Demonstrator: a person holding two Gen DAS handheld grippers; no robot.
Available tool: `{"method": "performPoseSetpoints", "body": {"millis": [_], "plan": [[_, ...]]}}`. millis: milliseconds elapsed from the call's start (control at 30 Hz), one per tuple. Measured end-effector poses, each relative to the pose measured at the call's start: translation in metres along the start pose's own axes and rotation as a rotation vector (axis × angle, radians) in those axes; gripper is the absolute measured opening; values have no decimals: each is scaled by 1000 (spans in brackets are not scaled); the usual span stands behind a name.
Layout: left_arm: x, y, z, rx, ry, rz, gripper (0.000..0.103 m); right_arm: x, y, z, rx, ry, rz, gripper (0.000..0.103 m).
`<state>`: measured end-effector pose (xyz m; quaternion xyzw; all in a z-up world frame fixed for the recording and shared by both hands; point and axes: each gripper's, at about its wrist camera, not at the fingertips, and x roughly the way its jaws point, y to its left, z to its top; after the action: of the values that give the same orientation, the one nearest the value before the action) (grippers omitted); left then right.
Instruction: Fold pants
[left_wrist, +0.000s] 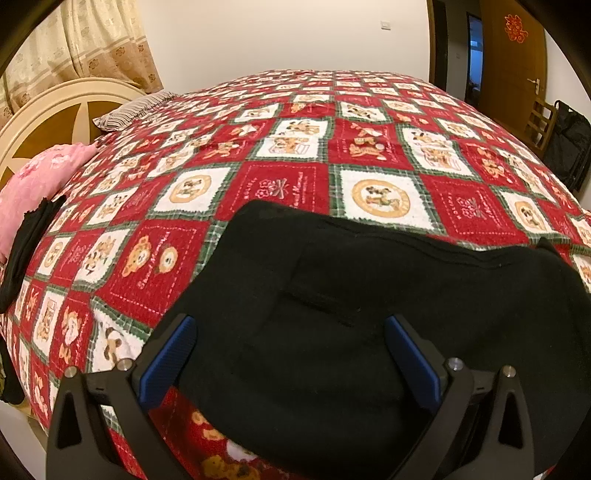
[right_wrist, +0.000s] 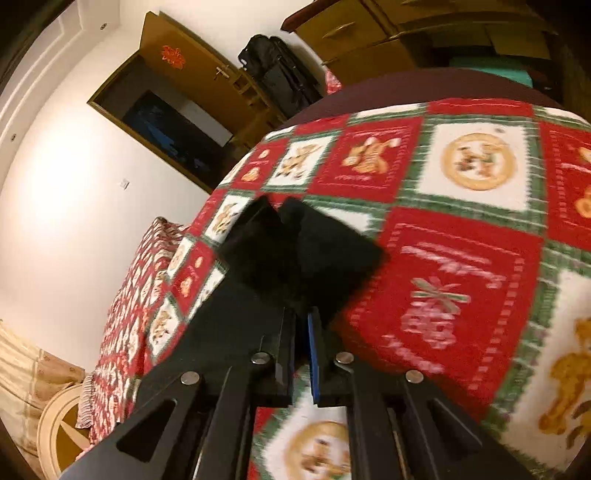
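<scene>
Fabric fills the lower half of our left wrist view: the black, soft knit pants (left_wrist: 369, 295) lie spread on the red, white and green patchwork bedspread (left_wrist: 280, 155), their upper edge running across the frame. Our left gripper (left_wrist: 291, 354) hangs over them with its blue-padded fingers (left_wrist: 168, 360) spread wide and nothing between them. A pink cushion (left_wrist: 40, 181) rests far off by the cream headboard (left_wrist: 55, 110). From the look of the cloth we judge it light, limp and thick enough to bunch, so it should drape instead of holding a crease, and a pinch at an edge or seam ought to hold better than one in the loose middle. In our right wrist view, which is blurred, the right gripper (right_wrist: 301, 343) is clenched on a dark corner of the pants (right_wrist: 303, 254), which juts out beyond the fingertips above the bedspread (right_wrist: 461, 258). We judge that grip sound for now, though the fabric may slide if pulled sharply, and the trailing weight could drag the fold askew.
</scene>
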<state>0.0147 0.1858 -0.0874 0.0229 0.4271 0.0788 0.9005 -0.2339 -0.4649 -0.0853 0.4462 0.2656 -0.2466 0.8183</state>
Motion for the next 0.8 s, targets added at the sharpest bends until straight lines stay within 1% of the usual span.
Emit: {"method": "performPoseSetpoints", "body": {"millis": [33,67,100,133,167,200,233,267,300,367,400,433,467,500,533,567,600,633,667,733,800], "plan": [[0,0,1,1,2,0,103,-7,-2,4,2,-23,-72,17],[0,0,1,1,4,0,103,-17,-2,9,-3,-68,-169,17],[0,0,1,3,7,-2,103,-27,2,14,-21,-114,-221,17],[-1,1,2,3,12,-5,103,-34,7,18,-50,-148,-232,18],[-2,1,3,1,16,-8,103,-39,18,24,-104,-173,-225,21],[-4,2,3,-1,18,-7,103,-40,28,28,-154,-172,-216,36],[-7,3,4,-1,18,0,103,-35,41,35,-222,-159,-205,59],[-10,2,4,2,11,3,103,-31,48,38,-268,-146,-198,66],[-14,1,5,9,1,0,103,-20,59,44,-339,-118,-187,68],[-28,-9,8,42,-34,-26,103,6,72,53,-427,-51,-182,68],[-33,-15,9,59,-49,-38,103,25,78,58,-468,-10,-194,68],[-40,-22,10,82,-68,-53,103,37,78,57,-495,11,-223,68],[-47,-29,10,100,-83,-67,103,53,80,58,-525,41,-247,65],[-53,-37,10,120,-98,-83,103,68,81,58,-549,88,-255,57],[-57,-44,10,130,-104,-94,103,83,82,57,-562,136,-256,46],[-59,-49,9,136,-104,-108,103,81,76,54,-570,157,-260,35],[-61,-53,10,143,-97,-126,103,83,77,52,-595,144,-274,22],[-61,-58,9,145,-89,-138,103,81,78,50,-613,139,-272,14],[-61,-61,9,144,-82,-144,103,79,81,48,-625,125,-262,13],[-60,-71,7,152,-64,-171,103,66,84,46,-642,68,-236,13],[-61,-81,4,167,-59,-187,103,55,88,51,-635,-21,-204,13]]}}
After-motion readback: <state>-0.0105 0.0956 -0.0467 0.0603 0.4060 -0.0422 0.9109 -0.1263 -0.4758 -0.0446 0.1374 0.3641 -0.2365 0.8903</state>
